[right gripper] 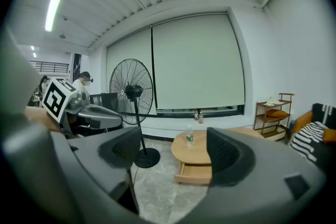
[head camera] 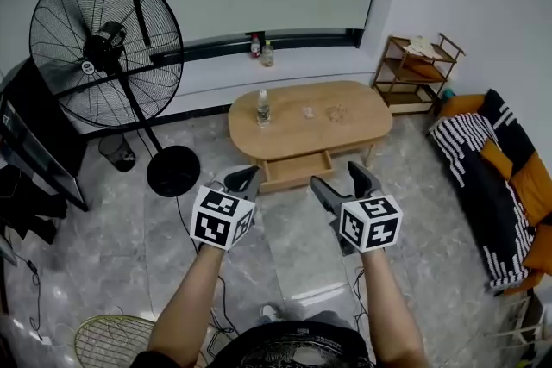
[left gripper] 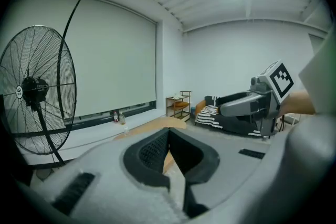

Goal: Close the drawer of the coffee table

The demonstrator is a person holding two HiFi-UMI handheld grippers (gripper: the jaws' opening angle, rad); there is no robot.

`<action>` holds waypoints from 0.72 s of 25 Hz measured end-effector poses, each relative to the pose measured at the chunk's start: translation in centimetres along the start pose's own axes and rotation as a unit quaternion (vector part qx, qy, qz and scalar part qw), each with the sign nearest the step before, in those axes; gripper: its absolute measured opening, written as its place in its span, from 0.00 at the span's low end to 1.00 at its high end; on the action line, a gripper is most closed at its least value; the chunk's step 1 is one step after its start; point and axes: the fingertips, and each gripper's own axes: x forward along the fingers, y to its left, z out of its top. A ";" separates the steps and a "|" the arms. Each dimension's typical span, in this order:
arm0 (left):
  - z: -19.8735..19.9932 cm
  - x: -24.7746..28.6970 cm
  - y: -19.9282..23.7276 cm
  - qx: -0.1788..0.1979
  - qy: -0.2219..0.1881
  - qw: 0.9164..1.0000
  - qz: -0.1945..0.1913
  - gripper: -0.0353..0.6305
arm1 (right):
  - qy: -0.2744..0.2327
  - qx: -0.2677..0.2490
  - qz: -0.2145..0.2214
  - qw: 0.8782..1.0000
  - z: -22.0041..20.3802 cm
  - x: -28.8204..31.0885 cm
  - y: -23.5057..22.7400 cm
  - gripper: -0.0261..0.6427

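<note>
Centre frame, the coffee table shows its drawer pulled out. Lower down, the left gripper has jaws together and the right gripper jaws apart, holding nothing — the bottle label is too small to read.

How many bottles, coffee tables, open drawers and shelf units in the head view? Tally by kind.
Bottles: 3
Coffee table: 1
Drawer: 1
Shelf unit: 1
Total: 6

grey left tongs, right tongs, checkered cubes
</note>
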 end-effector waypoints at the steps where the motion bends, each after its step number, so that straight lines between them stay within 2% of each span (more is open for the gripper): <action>1: -0.1 0.2 0.1 0.000 0.000 1.000 -0.001 0.06 | 0.001 0.000 -0.002 1.000 0.0 0.2 -0.1 0.61; 11: 0.3 3.9 1.9 0.006 0.003 1.000 0.001 0.06 | 0.002 0.008 0.002 1.000 -0.2 3.8 -2.4 0.60; 18: 1.6 9.1 5.1 0.005 0.009 1.000 0.022 0.06 | 0.007 0.012 0.024 1.000 0.4 9.6 -6.2 0.60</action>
